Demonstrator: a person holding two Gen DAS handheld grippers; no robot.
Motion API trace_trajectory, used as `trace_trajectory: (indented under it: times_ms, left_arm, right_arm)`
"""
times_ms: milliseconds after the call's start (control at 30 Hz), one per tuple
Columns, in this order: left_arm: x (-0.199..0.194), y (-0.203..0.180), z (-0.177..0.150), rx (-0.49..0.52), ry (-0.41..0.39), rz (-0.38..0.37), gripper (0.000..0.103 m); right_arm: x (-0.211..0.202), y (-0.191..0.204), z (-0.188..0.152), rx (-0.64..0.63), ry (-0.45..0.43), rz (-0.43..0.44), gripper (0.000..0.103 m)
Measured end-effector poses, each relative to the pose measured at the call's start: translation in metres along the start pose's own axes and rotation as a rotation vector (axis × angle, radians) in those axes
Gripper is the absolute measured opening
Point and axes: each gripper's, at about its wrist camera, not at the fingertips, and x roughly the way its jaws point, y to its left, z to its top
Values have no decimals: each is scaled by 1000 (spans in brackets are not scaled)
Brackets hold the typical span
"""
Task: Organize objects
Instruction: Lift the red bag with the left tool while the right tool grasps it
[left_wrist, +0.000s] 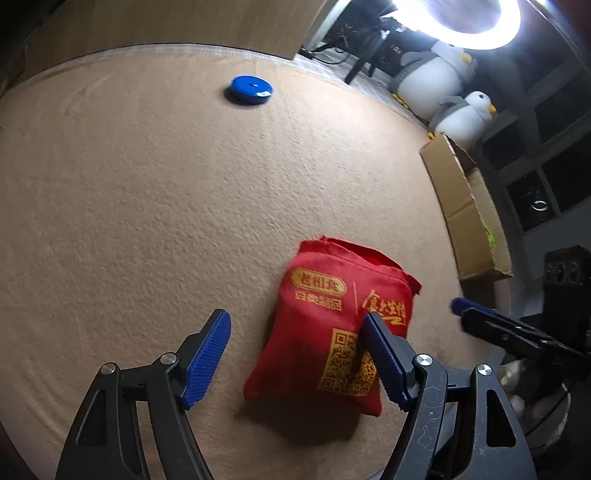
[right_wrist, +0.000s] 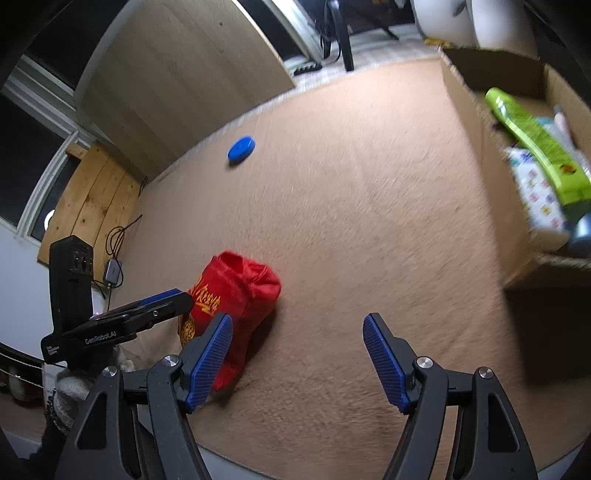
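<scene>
Pickup stage, judging by layout: red pouch (left_wrist: 332, 325) lies flat on tan mat (left_wrist: 147, 203), near edge, w/ blue disc (left_wrist: 249, 88) well apart toward far side. Left gripper (left_wrist: 297, 354) hangs over pouch, jaws wide apart, nothing held; its right finger overlaps pouch in view, contact unclear. Right gripper (right_wrist: 297, 360) also wide open & empty, just beside pouch. Cardboard box (right_wrist: 480, 155) at mat's right already holds green packet (right_wrist: 535, 147) etc. Next: lower left tongs, straddle pouch, close, carry to box.

Tan textured table (left_wrist: 147, 206), red pouch (left_wrist: 332, 325), blue disc (left_wrist: 249, 88), open cardboard box (left_wrist: 461, 206) at edge
</scene>
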Motion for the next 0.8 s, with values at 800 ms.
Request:
trace_trajectory:
  times_ms: [800]
  left_arm:
    - [2, -14, -30, -21, 9, -12, 84]
  right_arm:
    - [58, 37, 18, -97, 187, 56, 70]
